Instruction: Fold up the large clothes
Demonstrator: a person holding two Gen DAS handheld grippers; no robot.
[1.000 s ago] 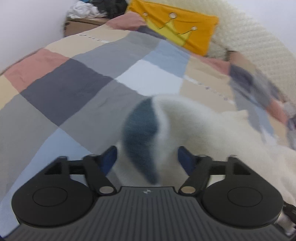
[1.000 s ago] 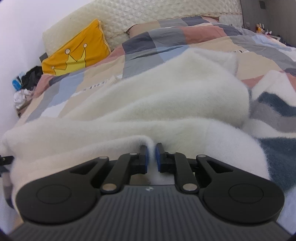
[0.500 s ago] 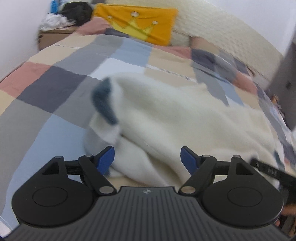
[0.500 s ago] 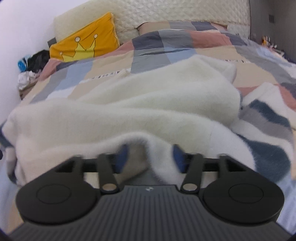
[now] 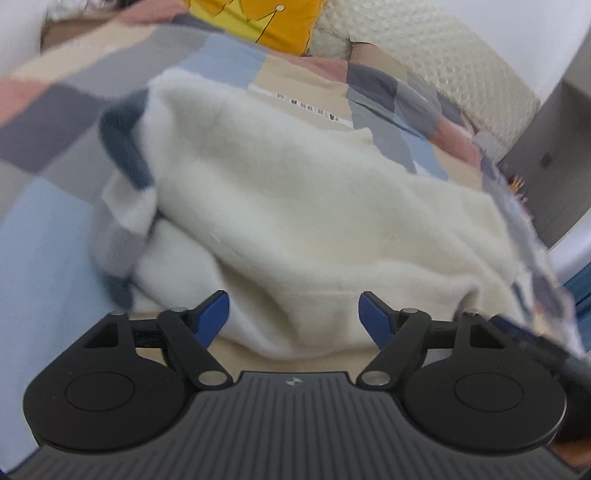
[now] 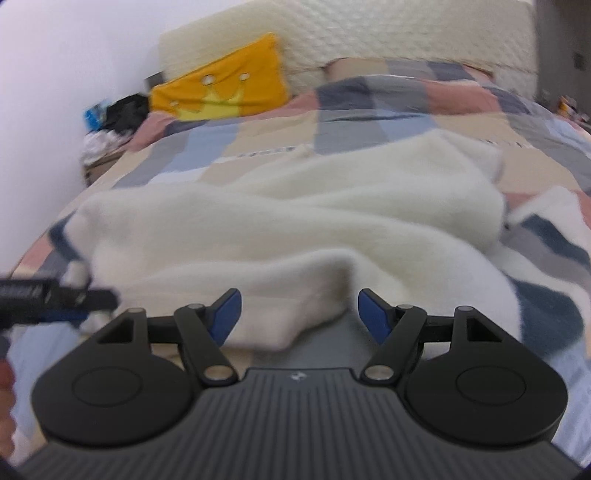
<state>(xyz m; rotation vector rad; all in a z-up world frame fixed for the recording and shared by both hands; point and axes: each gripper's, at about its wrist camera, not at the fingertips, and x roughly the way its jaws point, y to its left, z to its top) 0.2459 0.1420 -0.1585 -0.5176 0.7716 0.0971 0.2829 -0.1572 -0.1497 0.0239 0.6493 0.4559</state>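
Note:
A large cream fleece garment (image 5: 295, 203) with dark blue and grey stripes lies bunched on the patchwork bed cover (image 5: 48, 229). My left gripper (image 5: 293, 314) hovers at its near edge. Its jaws are closing, a fold of cream fabric lies between the blue pads (image 5: 214, 314), and they do not press on it. In the right wrist view the same garment (image 6: 295, 229) spreads ahead. My right gripper (image 6: 299, 314) is open, with a loose hem lying between its fingers, untouched. The left gripper's black body (image 6: 55, 295) shows at the left edge there.
A yellow crown pillow (image 6: 221, 92) leans on the quilted cream headboard (image 6: 369, 33) at the far end of the bed. A heap of dark and white clothes (image 6: 107, 125) sits on a box beside the wall at the left. A grey cabinet (image 5: 554, 147) stands to the right.
My right gripper opened and let go of the cream fold it pinched. My left gripper swung right along the garment, the striped sleeve dropped onto the bed, and its jaws narrowed a little.

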